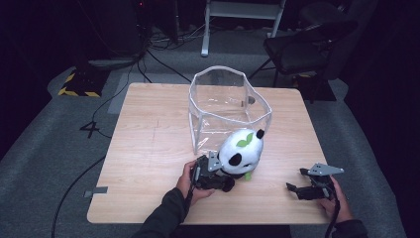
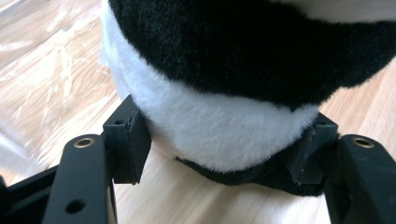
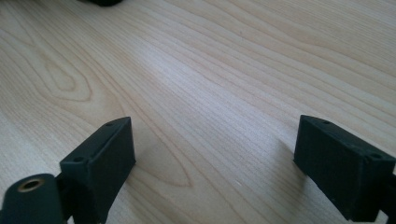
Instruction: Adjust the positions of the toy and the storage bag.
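A black-and-white panda plush (image 1: 242, 148) with a green leaf on its head sits on the wooden table (image 1: 148, 148), just in front of a clear plastic bag (image 1: 228, 106). My left gripper (image 1: 218, 173) is at the plush's near left side. In the left gripper view its jaws press into the plush's white belly (image 2: 219, 130) from both sides, so the left gripper (image 2: 224, 144) is shut on the plush. My right gripper (image 1: 297, 180) rests low at the table's front right, apart from the plush. Its jaws stand wide over bare wood, and the right gripper (image 3: 215, 154) is open.
The clear bag stands upright and open-topped at the table's middle back, and its crinkled film (image 2: 42, 70) lies left of the plush. A dark chair (image 1: 307, 44) and cables stand on the floor beyond the table. Bare wood (image 3: 210, 70) lies ahead of the right gripper.
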`<action>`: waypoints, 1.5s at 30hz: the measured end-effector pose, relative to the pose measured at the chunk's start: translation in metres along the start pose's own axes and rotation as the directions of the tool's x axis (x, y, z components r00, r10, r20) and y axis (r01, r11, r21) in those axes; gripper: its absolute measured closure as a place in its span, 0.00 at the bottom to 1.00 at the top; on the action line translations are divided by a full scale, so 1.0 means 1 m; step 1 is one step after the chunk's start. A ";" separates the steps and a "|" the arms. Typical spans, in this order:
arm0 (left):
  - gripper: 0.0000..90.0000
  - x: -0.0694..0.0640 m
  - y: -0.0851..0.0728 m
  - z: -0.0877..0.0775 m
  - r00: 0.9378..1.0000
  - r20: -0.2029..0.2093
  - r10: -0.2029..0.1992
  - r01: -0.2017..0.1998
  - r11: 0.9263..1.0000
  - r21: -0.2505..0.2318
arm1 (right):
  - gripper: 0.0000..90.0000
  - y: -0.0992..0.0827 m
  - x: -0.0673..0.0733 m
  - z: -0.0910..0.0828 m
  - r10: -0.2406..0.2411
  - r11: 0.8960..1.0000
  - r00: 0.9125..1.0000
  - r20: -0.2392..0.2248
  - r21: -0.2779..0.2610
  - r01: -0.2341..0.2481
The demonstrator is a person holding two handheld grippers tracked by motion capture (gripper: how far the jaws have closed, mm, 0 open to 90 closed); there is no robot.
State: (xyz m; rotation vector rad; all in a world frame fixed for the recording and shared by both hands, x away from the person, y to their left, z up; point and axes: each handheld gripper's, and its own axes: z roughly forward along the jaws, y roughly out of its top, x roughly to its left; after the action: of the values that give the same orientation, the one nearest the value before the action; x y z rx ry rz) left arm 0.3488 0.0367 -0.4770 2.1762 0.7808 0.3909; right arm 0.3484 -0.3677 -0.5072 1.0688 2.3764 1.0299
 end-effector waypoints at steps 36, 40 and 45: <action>0.32 0.089 -0.103 -0.108 0.925 -0.251 -0.285 0.279 0.958 -0.060 | 0.14 0.000 0.000 0.000 0.003 1.000 1.000 0.003 0.000 -0.003; 0.29 0.096 -0.099 -0.102 0.919 -0.250 -0.304 0.294 0.953 -0.078 | 0.14 0.000 0.000 0.000 0.003 1.000 1.000 0.003 0.000 -0.003; 0.26 0.102 -0.098 -0.098 0.919 -0.237 -0.316 0.304 0.949 -0.090 | 0.14 0.000 0.000 0.000 0.002 1.000 1.000 0.003 0.000 -0.002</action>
State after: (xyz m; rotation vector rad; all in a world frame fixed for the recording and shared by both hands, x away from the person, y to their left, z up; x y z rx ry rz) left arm 0.3382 0.2077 -0.4849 1.9332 1.2226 0.5186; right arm 0.3485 -0.3679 -0.5072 1.0728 2.3731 1.0285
